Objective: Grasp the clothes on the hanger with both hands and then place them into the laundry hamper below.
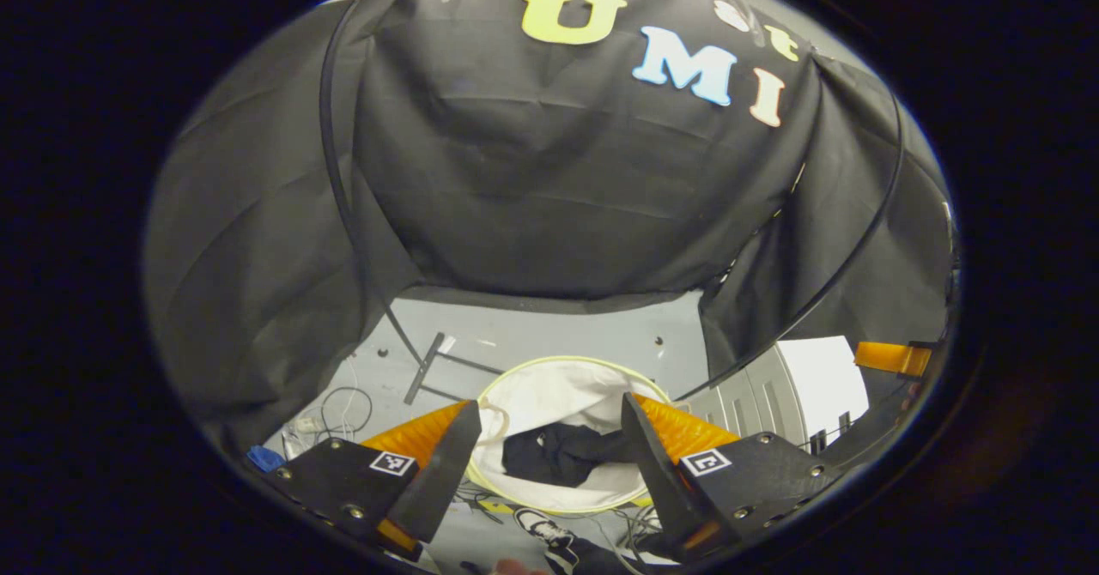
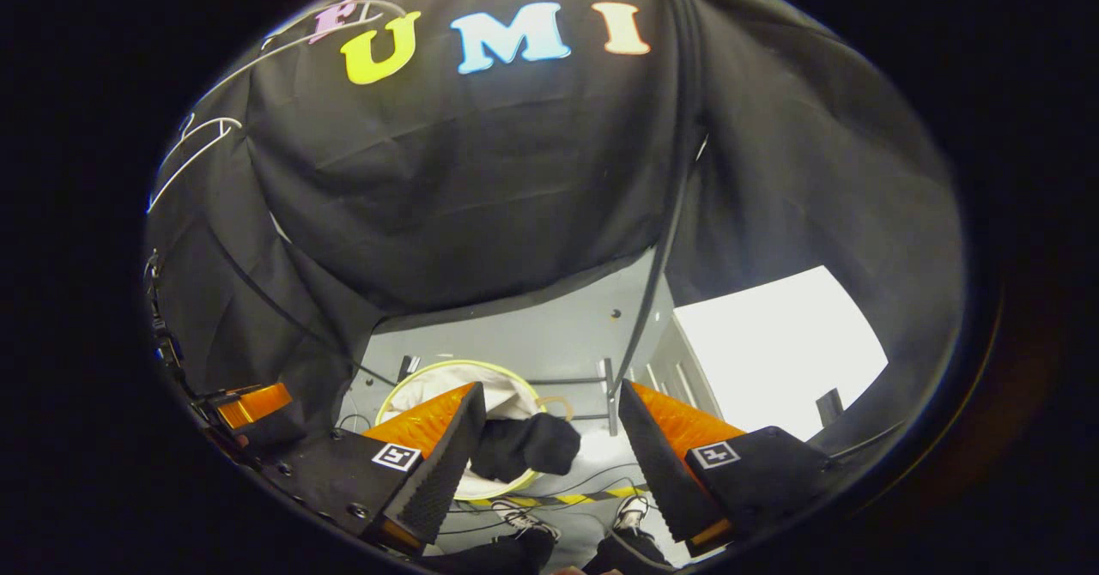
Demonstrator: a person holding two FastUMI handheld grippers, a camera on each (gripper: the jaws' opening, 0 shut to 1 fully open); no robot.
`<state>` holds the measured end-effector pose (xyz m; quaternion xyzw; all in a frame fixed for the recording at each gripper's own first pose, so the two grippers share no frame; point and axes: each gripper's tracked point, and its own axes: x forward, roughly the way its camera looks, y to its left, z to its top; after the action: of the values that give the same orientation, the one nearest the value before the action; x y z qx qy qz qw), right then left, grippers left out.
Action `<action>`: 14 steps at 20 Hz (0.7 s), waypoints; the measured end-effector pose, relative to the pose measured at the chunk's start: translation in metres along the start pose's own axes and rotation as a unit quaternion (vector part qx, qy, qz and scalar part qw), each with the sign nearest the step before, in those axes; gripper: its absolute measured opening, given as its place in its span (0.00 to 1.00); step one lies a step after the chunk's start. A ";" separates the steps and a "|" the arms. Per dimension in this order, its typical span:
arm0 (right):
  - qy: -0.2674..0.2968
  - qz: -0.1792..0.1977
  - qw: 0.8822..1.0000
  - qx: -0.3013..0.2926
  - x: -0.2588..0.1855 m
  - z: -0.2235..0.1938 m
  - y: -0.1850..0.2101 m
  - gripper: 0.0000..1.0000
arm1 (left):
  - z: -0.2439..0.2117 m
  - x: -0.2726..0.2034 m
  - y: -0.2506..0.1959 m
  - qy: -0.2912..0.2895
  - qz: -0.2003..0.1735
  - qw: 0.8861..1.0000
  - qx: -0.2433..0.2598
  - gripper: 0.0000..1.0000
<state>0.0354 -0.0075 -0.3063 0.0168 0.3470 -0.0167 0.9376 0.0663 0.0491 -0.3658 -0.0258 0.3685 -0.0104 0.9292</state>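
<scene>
A: Status? Where are the clothes (image 1: 562,453)?

B: Dark bundle, already down in the hamper (image 1: 549,386). In the left gripper view it lies on the white liner at the near side of the rim. In the right gripper view part of it hangs over the near rim, so it's not fully inside, I think.

A: Grippers?

B: Left gripper (image 1: 549,450) is wide, nothing between the fingers. Right gripper (image 2: 549,438) is wide too, empty. Neither touches the cloth.

A: Which way is it from you?

B: Straight ahead and below both. Left sits right over the hamper mouth, bundle centred between its fingers. From the right, hamper is off to the left of centre, bundle just inside the left finger. So the left is better lined up, I'd say.

A: Long axis?

B: Can't call it, it's a crumpled lump. Looks a bit wider across than deep from the left.

A: Hanger?

B: White wire hangers (image 2: 202,133) up at the top left on the wall, bare as far as I see.

A: Next?

B: Prob. done, or one nudge to tip the overhang in. Risk is snagging the rim and tipping the hamper.
</scene>
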 end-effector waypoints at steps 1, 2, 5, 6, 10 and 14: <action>-0.015 -0.002 1.000 0.003 -0.006 0.009 -0.011 0.98 | 0.013 -0.011 -0.010 -0.017 0.003 1.000 0.009 0.96; -0.032 -0.001 0.999 0.006 -0.011 0.018 -0.021 0.98 | 0.025 -0.023 -0.021 -0.035 0.008 0.999 0.017 0.96; -0.075 0.002 0.997 0.005 -0.026 0.046 -0.052 0.98 | 0.061 -0.067 -0.058 -0.087 0.026 0.995 0.032 0.96; -0.092 0.004 0.996 0.003 -0.033 0.057 -0.062 0.98 | 0.075 -0.083 -0.071 -0.108 0.032 0.993 0.037 0.95; -0.152 0.020 0.988 0.020 -0.063 0.094 -0.093 0.98 | 0.137 -0.142 -0.126 -0.201 0.044 0.977 0.049 0.96; -0.224 0.048 0.973 0.022 -0.096 0.143 -0.116 0.98 | 0.192 -0.210 -0.181 -0.302 0.048 0.951 0.050 0.94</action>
<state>0.0512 -0.1272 -0.1376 0.0495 0.1266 0.0173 0.9906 0.0445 -0.1154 -0.0728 0.0370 0.0706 0.0240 0.9965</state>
